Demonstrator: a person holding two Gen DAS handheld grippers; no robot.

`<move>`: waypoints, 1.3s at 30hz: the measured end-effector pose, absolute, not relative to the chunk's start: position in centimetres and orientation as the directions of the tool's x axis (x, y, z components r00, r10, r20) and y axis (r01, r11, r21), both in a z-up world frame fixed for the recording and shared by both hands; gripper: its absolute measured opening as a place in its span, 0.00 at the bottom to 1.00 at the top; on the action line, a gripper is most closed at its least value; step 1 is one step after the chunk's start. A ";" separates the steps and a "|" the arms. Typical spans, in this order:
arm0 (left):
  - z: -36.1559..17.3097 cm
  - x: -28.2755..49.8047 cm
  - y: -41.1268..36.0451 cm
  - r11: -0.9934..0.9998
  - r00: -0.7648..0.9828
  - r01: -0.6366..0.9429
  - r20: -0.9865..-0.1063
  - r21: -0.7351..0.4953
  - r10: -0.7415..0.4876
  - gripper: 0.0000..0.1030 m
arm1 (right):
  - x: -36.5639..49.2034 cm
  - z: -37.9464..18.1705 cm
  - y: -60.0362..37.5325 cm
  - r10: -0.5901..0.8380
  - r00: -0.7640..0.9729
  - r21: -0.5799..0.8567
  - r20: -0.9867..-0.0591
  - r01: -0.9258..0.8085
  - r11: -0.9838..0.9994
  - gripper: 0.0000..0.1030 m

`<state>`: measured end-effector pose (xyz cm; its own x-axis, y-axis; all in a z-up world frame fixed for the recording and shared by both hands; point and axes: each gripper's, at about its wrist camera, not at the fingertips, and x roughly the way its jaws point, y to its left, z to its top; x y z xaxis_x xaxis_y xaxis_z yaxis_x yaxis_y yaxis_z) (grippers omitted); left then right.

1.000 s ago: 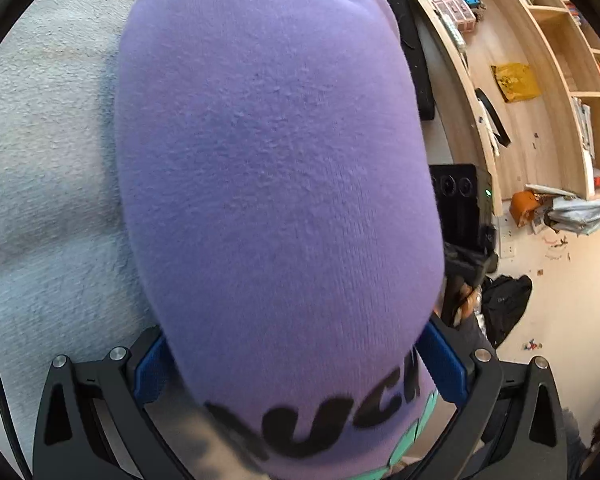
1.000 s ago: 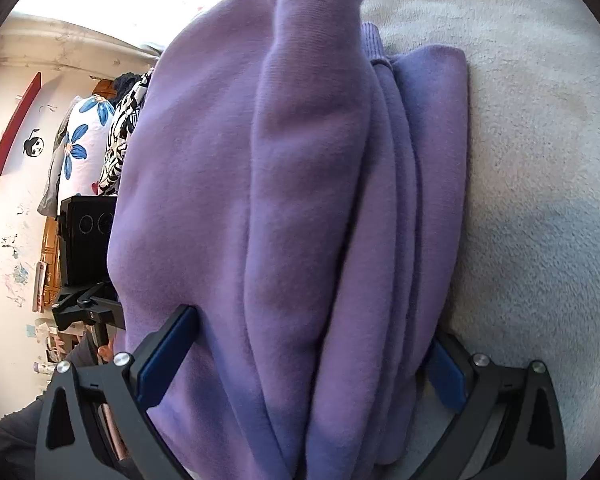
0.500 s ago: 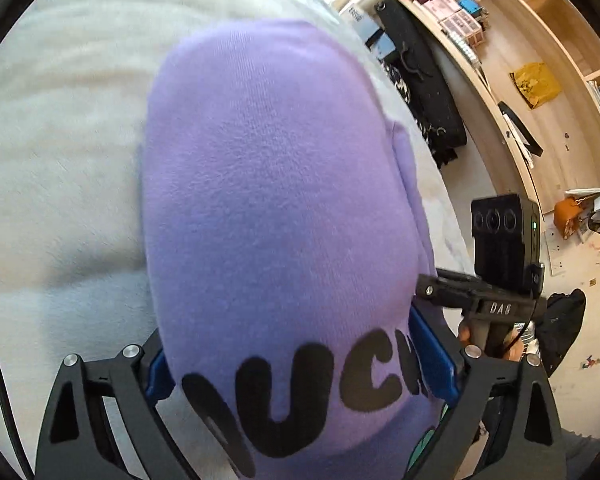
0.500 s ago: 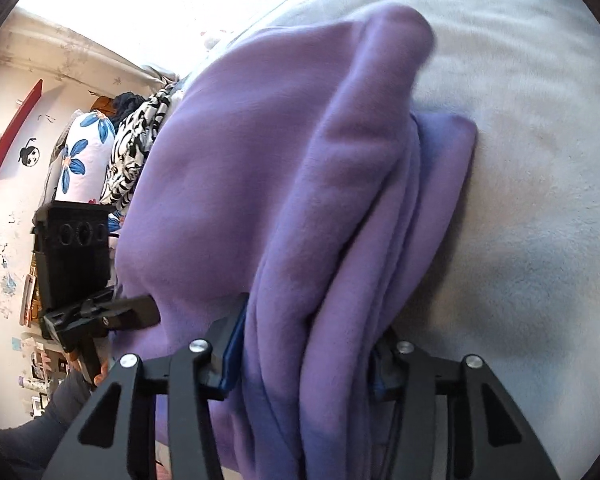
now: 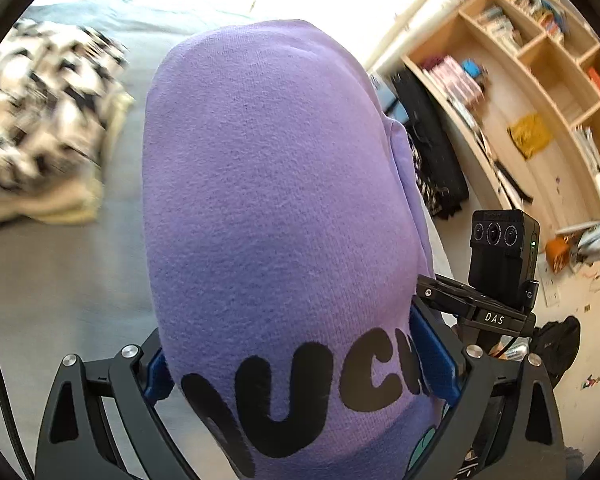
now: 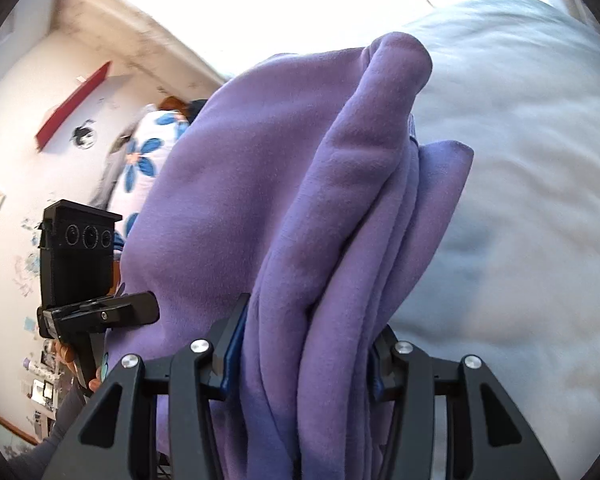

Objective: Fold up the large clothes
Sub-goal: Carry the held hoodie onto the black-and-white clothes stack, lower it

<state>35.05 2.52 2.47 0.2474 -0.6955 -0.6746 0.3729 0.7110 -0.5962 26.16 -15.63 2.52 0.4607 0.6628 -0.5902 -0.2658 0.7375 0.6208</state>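
The bed [image 6: 540, 208], covered in a pale grey fleece blanket, fills the background of both wrist views, and the folded purple sweatshirt [image 5: 268, 208] is lifted clear above it, carried as a thick bundle between the two grippers. The sweatshirt is soft, thick fleece: light for its bulk, not fragile, but floppy, so its stacked layers would likely slide apart or sag if only one edge were held. The safest hold seems to be across the full stack at opposite ends, as here. A black-and-white patterned garment [image 5: 40, 120] lies blurred on the bed at the left. The left gripper [image 5: 300, 360] has its fingers spread very wide, blue pads [image 5: 432, 356] pressed against the sides of the fat end bearing black lettering. The right gripper [image 6: 304, 352] has its fingers about half closed, pinching several stacked folds of the same sweatshirt firmly between them
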 end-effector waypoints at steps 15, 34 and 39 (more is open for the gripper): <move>6.7 56.0 25.5 0.833 0.401 0.347 -0.735 -0.431 -0.547 0.96 | 50.3 3.1 6.9 0.755 0.463 0.717 -0.465 -0.303 0.628 0.47; -3.1 64.5 30.8 0.848 0.370 0.327 -0.769 -0.418 -0.521 1.00 | 56.6 -4.1 11.0 0.675 0.394 0.606 -0.624 -0.301 0.736 0.56; -0.2 61.9 30.2 0.911 0.452 0.323 -0.804 -0.256 -0.386 0.99 | 53.7 -1.0 10.6 0.622 0.412 0.537 -0.666 -0.314 0.783 0.56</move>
